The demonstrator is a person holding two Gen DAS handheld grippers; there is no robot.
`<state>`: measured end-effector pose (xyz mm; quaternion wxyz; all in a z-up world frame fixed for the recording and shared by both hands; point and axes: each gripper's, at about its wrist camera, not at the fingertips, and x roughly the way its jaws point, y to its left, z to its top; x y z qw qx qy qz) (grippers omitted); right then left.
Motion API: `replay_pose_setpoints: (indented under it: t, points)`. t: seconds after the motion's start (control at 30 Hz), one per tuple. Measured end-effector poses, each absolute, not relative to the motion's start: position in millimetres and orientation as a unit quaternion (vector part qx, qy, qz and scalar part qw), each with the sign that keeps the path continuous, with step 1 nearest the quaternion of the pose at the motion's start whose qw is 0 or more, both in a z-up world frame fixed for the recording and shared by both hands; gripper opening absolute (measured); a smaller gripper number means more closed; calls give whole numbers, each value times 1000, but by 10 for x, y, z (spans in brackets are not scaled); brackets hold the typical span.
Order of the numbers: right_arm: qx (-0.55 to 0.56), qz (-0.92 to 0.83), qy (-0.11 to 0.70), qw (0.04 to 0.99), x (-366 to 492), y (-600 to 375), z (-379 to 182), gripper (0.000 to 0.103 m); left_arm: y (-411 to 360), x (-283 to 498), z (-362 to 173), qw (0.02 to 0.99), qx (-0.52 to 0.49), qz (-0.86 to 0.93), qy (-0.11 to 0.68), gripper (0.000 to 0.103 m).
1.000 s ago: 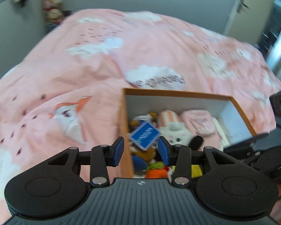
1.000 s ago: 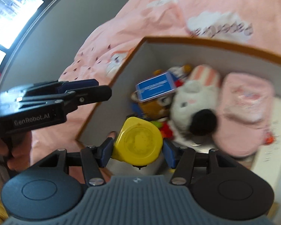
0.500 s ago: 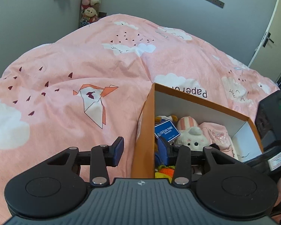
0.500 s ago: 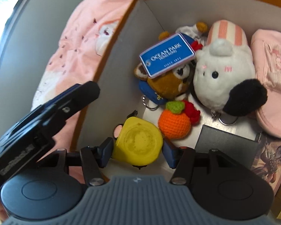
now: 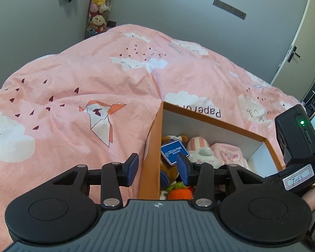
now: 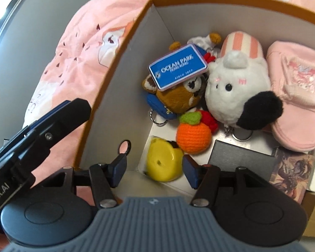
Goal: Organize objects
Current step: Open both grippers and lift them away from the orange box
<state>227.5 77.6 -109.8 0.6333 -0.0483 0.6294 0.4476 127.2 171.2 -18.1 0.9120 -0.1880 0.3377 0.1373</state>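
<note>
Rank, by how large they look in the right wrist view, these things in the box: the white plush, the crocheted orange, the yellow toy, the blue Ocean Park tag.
1. white plush
2. blue Ocean Park tag
3. crocheted orange and yellow toy: alike, and the toy lies nearer the camera, so unranked.

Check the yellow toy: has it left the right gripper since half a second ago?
Yes. The yellow toy now lies on the box floor beside the crocheted orange, beyond the right gripper, whose jaws are opening and no longer touch it.
</note>
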Motion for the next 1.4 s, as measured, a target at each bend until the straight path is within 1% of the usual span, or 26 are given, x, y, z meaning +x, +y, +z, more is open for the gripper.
replay_pose_setpoints:
  t: [0.2, 0.47, 0.67, 0.73, 0.77, 0.8, 0.83, 0.93, 1.07, 1.23, 1.4]
  points:
    - [-57, 452, 582, 673, 2186, 555, -772, 61, 1612, 1186, -43, 920, -189, 129, 318, 48]
    - [-80, 441, 436, 780, 1851, 26, -187, 62, 1347, 1058, 147, 942, -167, 113, 268, 48]
    - [-68, 406, 315, 855, 1551, -482, 83, 69, 1093, 971, 278, 959, -132, 99, 231, 50]
    - [-51, 391, 285, 874, 1480, -656, 124, 70, 988, 936, 289, 965, -113, 92, 217, 51]
    - [-41, 384, 273, 881, 1452, -737, 139, 75, 930, 923, 293, 968, -101, 91, 211, 52]
    - [-32, 377, 262, 888, 1422, -813, 147, 82, 872, 913, 298, 971, -89, 90, 205, 52]
    - [-23, 370, 251, 894, 1399, -890, 152, 84, 822, 902, 302, 973, -80, 91, 198, 52]
    - [-6, 343, 222, 913, 1322, -1091, 158, 91, 702, 888, 306, 974, -68, 97, 192, 57]
    - [7, 305, 183, 935, 1217, -1306, 123, 98, 603, 879, 269, 974, -65, 107, 190, 58]
    - [19, 290, 175, 941, 1122, -1446, 50, 101, 479, 825, 184, 977, -43, 93, 188, 58]
    - [-6, 288, 181, 940, 1050, -1439, -92, 101, 398, 814, 63, 973, -24, 105, 205, 58]
